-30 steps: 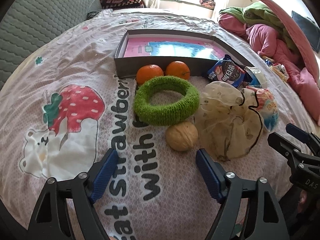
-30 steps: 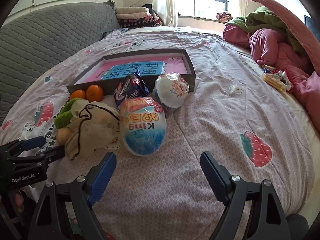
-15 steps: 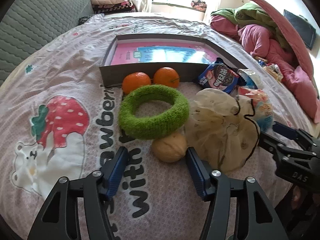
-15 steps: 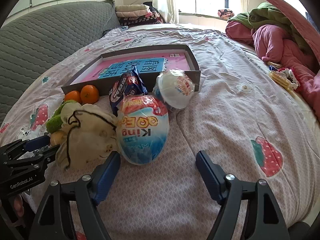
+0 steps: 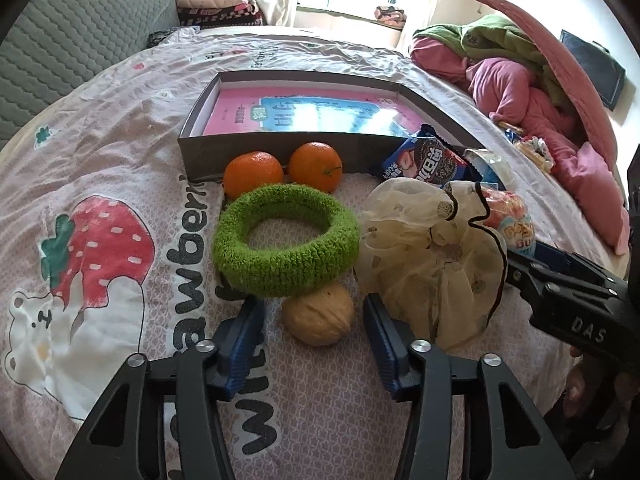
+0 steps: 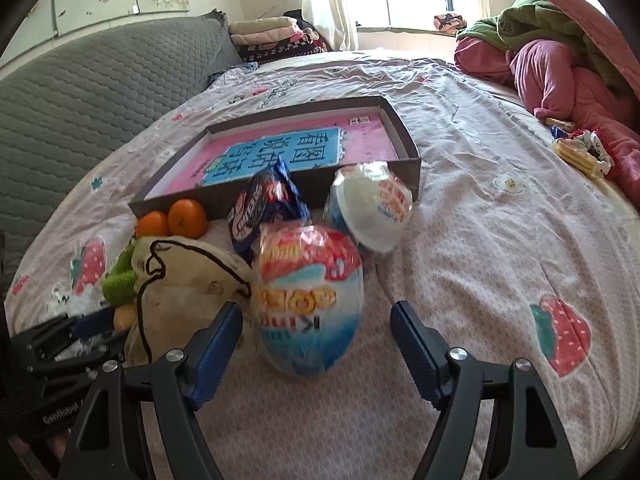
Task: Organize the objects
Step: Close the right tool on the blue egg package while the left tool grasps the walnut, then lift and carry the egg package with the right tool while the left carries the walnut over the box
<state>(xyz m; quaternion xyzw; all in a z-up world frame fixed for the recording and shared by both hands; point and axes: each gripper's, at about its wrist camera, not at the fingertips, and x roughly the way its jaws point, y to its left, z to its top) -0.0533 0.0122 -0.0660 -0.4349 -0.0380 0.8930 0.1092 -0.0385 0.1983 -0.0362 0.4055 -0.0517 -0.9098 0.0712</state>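
A walnut [image 5: 318,320] lies on the bedspread between the blue pads of my open left gripper [image 5: 314,316], apart from both. Behind it lie a green fuzzy ring [image 5: 285,240], two oranges [image 5: 253,173] and a cream scrunchie [image 5: 432,256]. My open right gripper [image 6: 316,320] straddles the near end of a large plastic-wrapped toy egg [image 6: 308,300]. Beyond it are a blue cookie packet [image 6: 266,208] and a white wrapped egg [image 6: 372,210]. A shallow grey box [image 5: 256,150] with a pink and blue base stands behind everything.
A pile of pink and green bedding [image 5: 520,84] sits at the right. A grey quilted headboard [image 6: 80,100] is at the left. Small snacks [image 6: 580,152] lie near the bedding. The right gripper's body [image 5: 572,304] shows beside the scrunchie in the left wrist view.
Both grippers moved forward. The left one now has the walnut between its pads and has narrowed somewhat. The right one now reaches around the near end of the toy egg.
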